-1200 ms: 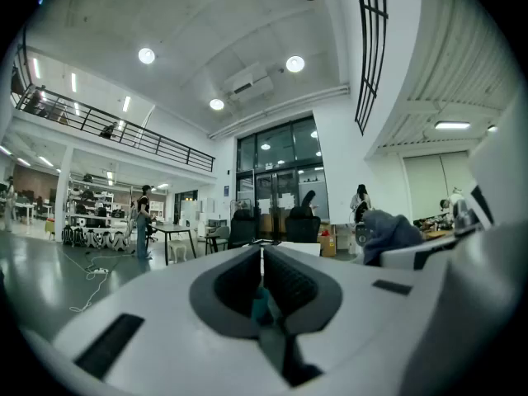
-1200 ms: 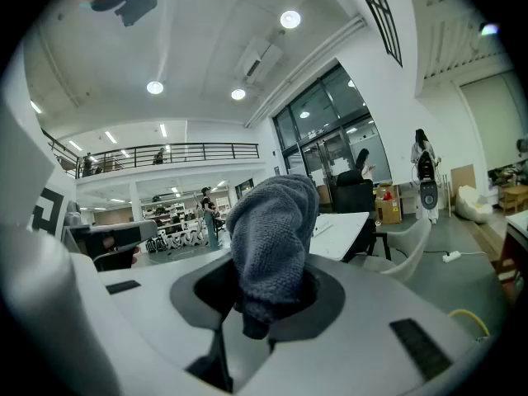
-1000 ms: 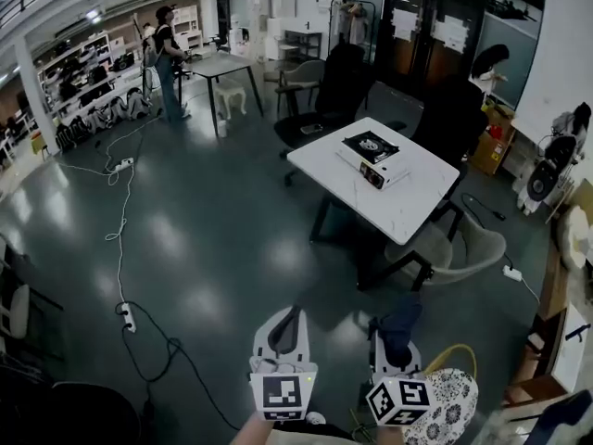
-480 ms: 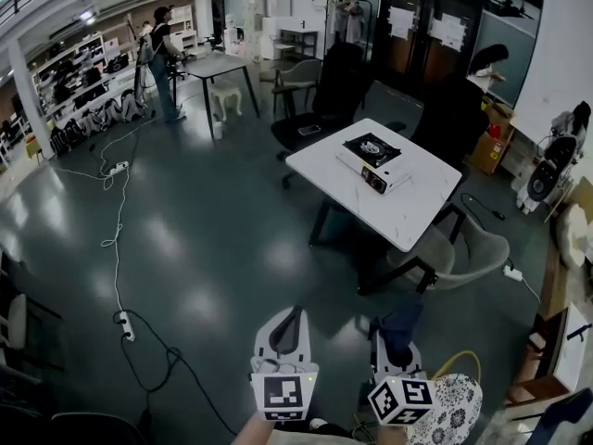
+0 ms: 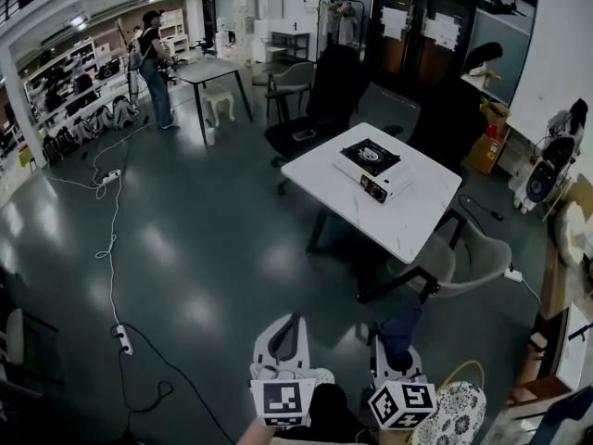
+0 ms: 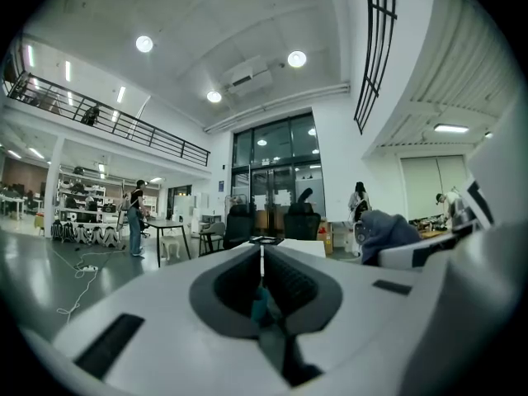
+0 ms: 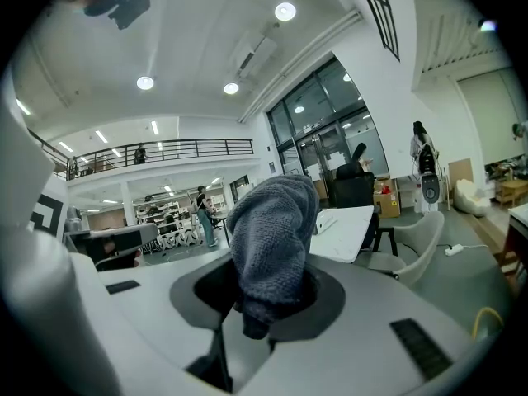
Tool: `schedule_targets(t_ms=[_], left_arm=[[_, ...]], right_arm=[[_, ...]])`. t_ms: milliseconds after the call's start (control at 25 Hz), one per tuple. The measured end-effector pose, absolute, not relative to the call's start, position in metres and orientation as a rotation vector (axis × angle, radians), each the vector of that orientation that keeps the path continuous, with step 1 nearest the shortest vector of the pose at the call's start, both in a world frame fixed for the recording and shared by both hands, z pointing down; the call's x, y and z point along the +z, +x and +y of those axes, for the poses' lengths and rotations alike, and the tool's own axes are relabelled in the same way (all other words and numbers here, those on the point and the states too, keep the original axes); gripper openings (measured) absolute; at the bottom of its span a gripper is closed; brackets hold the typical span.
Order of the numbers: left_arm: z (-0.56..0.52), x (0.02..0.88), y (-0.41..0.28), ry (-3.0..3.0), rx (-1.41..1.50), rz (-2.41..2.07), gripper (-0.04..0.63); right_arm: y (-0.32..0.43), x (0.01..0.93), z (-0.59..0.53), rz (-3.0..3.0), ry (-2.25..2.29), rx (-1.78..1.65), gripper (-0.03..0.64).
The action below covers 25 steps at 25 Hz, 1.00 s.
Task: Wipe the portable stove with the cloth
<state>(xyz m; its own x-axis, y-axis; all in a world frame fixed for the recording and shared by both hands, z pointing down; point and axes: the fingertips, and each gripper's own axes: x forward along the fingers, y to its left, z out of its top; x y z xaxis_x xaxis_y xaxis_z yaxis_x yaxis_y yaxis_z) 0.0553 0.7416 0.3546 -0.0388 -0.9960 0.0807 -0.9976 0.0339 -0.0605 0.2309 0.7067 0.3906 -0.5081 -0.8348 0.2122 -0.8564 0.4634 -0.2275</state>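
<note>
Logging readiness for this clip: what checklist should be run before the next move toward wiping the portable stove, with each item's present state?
1. Cloth gripped in the right gripper jaws: ok.
2. Left gripper empty, jaws together: ok.
3. Portable stove in sight on the white table: ok.
4. Stove within reach: not ok, a stretch of floor lies between it and both grippers.
5. Stove switched off: cannot tell.

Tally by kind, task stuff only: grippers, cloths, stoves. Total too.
grippers: 2, left gripper and right gripper
cloth: 1, clamped in the right gripper
stove: 1, on the white table
Total: 4
</note>
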Motion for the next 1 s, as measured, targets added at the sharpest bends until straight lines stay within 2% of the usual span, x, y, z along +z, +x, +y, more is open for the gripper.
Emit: schedule_targets(t_ms=[480, 1000], left_arm=[[0.649, 0.362, 0.023, 2.115, 0.178, -2.267, 0.021], [0.478, 0.336, 0.024, 2.188, 0.171, -2.251, 0.021]], right_arm=[[0.201, 0.394, 0.608, -2.627, 1.469, 0.481, 0.106], [0.198, 0.378, 0.444, -2.632, 1.501, 0.488, 0.106]])
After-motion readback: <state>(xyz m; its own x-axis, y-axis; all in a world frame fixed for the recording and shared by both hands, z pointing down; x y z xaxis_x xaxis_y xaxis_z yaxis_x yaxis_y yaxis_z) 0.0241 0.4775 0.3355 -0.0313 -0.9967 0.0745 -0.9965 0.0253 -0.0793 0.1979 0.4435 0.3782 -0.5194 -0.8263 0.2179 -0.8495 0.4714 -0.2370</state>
